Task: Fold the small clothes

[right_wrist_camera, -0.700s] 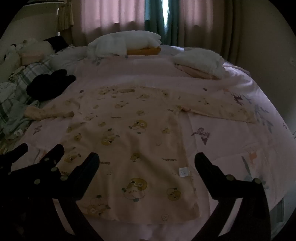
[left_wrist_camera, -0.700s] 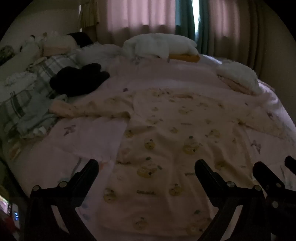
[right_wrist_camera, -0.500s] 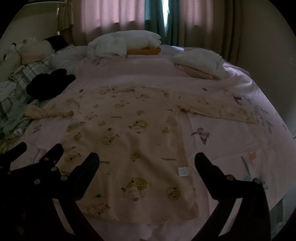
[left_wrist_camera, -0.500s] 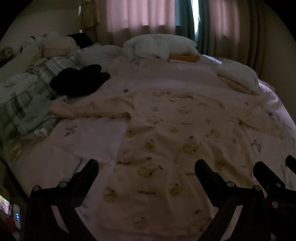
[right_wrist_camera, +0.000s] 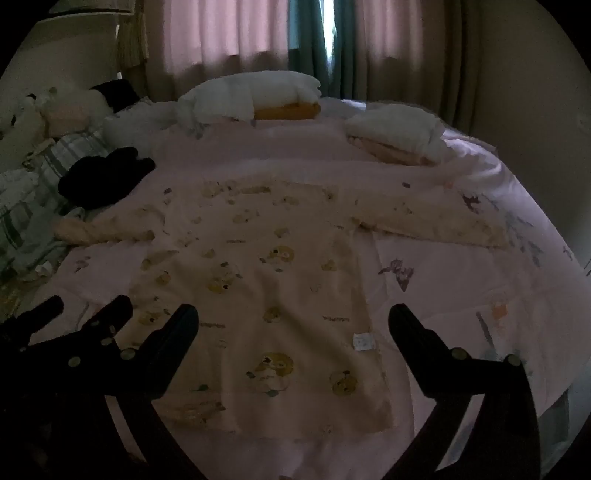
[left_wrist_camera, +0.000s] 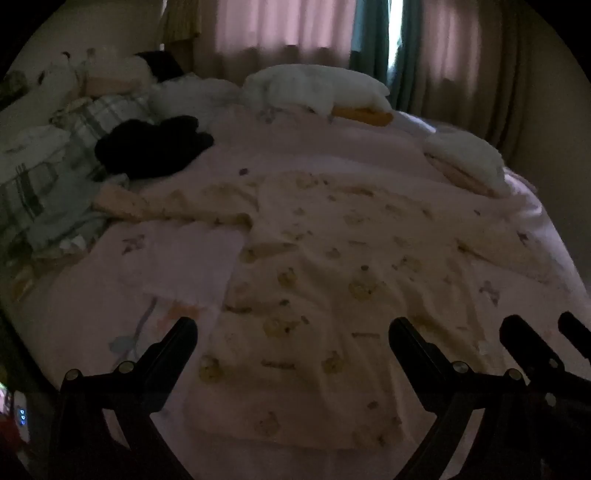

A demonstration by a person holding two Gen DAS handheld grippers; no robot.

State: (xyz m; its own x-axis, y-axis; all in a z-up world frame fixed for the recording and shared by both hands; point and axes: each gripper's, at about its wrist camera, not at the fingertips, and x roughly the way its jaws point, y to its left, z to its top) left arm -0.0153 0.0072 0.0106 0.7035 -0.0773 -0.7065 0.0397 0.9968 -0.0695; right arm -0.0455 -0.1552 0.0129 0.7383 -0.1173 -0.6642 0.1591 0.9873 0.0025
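Note:
A small cream long-sleeved shirt (left_wrist_camera: 332,273) with a bear print lies flat on the pink bed sheet (left_wrist_camera: 166,266), sleeves spread to both sides. It also shows in the right wrist view (right_wrist_camera: 266,280), with a white tag (right_wrist_camera: 364,340) near its right hem. My left gripper (left_wrist_camera: 291,328) is open and empty above the shirt's lower hem. My right gripper (right_wrist_camera: 293,314) is open and empty above the hem too, just right of the left one. The right gripper's fingers (left_wrist_camera: 524,339) show at the left wrist view's right edge.
A black garment (left_wrist_camera: 147,147) lies at the left by plaid bedding (left_wrist_camera: 48,173). White pillows (left_wrist_camera: 314,88) with an orange roll (left_wrist_camera: 362,116) sit at the head. A folded white and pink pile (left_wrist_camera: 465,162) lies back right. Curtains (right_wrist_camera: 229,33) hang behind.
Both grippers have stayed open and nearly still; the views have shifted only slightly.

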